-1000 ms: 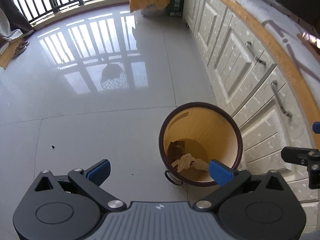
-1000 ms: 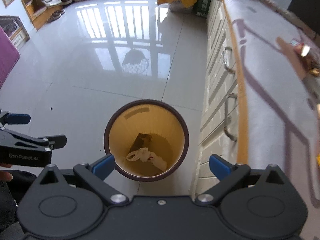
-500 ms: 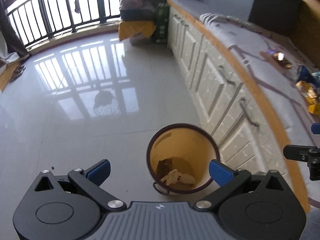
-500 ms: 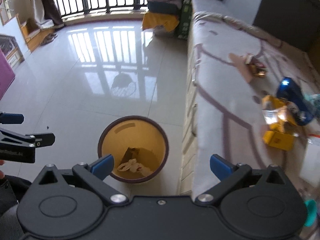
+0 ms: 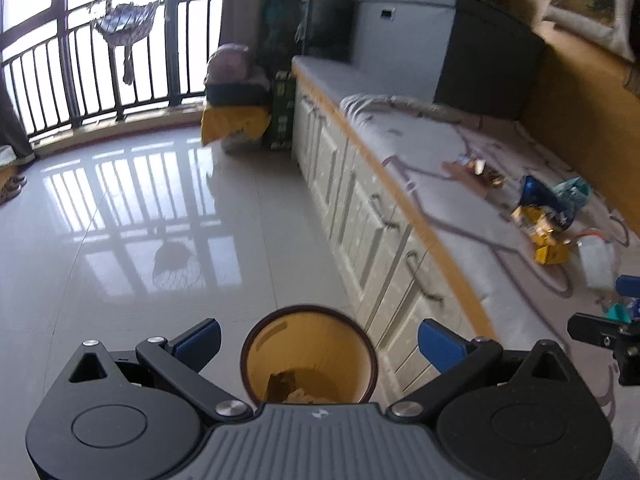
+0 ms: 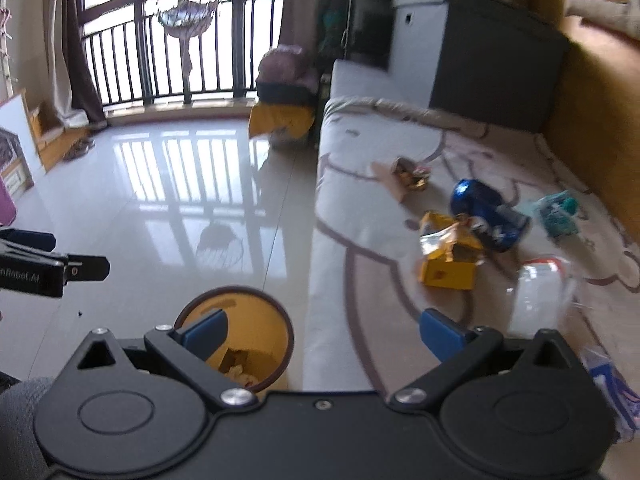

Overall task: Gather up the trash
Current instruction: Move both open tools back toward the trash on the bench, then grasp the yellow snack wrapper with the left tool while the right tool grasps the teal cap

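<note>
A round yellow bin with a dark rim (image 5: 310, 350) (image 6: 236, 304) stands on the floor beside the bench and holds some paper scraps. Trash lies on the bench cushion: a yellow carton (image 6: 448, 268) (image 5: 550, 252), a blue foil bag (image 6: 486, 216) (image 5: 540, 200), a clear plastic cup (image 6: 538, 292) (image 5: 596, 260), a teal wrapper (image 6: 558, 212) and a brown snack wrapper (image 6: 410, 172). My left gripper (image 5: 318, 338) is open and empty above the bin. My right gripper (image 6: 324, 330) is open and empty over the bench edge, short of the trash.
White cabinet doors with handles (image 5: 360, 216) run under the bench edge. A dark box (image 6: 480, 68) sits at the bench's far end. Bags and a yellow cloth (image 5: 236, 120) stand by the balcony railing (image 5: 100, 76). A white and blue wrapper (image 6: 612, 384) lies at the right.
Both grippers have tilted up from looking down into the bin toward the bench. The trash on the cushion has come into view. Both stayed open.
</note>
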Demonstrator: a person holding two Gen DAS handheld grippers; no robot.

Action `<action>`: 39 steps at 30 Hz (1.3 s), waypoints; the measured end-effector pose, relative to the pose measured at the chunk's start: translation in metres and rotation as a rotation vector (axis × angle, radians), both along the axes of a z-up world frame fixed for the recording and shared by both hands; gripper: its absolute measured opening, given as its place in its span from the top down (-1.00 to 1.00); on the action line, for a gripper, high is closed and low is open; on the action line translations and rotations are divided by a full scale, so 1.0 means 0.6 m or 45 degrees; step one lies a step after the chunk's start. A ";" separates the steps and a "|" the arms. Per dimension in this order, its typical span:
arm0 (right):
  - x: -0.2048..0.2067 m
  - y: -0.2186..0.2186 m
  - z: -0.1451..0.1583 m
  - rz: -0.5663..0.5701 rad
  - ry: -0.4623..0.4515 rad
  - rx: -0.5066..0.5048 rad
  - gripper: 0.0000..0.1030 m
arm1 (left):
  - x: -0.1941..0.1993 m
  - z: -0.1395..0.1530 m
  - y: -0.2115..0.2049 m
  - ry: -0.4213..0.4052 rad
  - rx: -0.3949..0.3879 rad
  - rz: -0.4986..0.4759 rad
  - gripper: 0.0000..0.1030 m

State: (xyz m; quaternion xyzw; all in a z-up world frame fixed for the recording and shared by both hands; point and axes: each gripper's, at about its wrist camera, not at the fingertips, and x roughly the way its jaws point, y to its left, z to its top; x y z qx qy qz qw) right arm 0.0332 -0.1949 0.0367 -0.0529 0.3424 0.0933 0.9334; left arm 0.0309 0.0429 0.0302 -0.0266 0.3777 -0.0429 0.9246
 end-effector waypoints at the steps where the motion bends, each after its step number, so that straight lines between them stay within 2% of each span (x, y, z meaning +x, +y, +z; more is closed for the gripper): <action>1: -0.008 -0.009 0.001 -0.012 -0.025 0.003 -1.00 | 0.000 0.004 -0.007 -0.016 -0.001 -0.012 -1.00; 9: -0.066 -0.085 -0.011 -0.095 -0.183 -0.009 -1.00 | 0.000 0.028 -0.069 -0.135 -0.057 -0.096 -1.00; 18: -0.090 -0.169 -0.059 -0.228 -0.266 -0.003 -1.00 | 0.034 0.029 -0.166 -0.186 -0.156 -0.210 -1.00; 24: -0.080 -0.218 -0.098 -0.337 -0.229 0.005 -1.00 | 0.081 0.013 -0.247 -0.163 -0.229 -0.276 -1.00; 28: -0.071 -0.243 -0.118 -0.383 -0.173 0.035 -1.00 | 0.116 -0.002 -0.300 -0.140 -0.229 -0.280 -1.00; 33: -0.064 -0.262 -0.136 -0.399 -0.132 0.080 -1.00 | 0.158 -0.034 -0.353 -0.073 -0.273 -0.352 -1.00; 36: -0.056 -0.271 -0.144 -0.406 -0.101 0.126 -1.00 | 0.178 -0.057 -0.383 -0.018 -0.324 -0.366 -1.00; 39: -0.044 -0.278 -0.150 -0.437 -0.071 0.152 -1.00 | 0.193 -0.080 -0.414 0.026 -0.332 -0.364 -1.00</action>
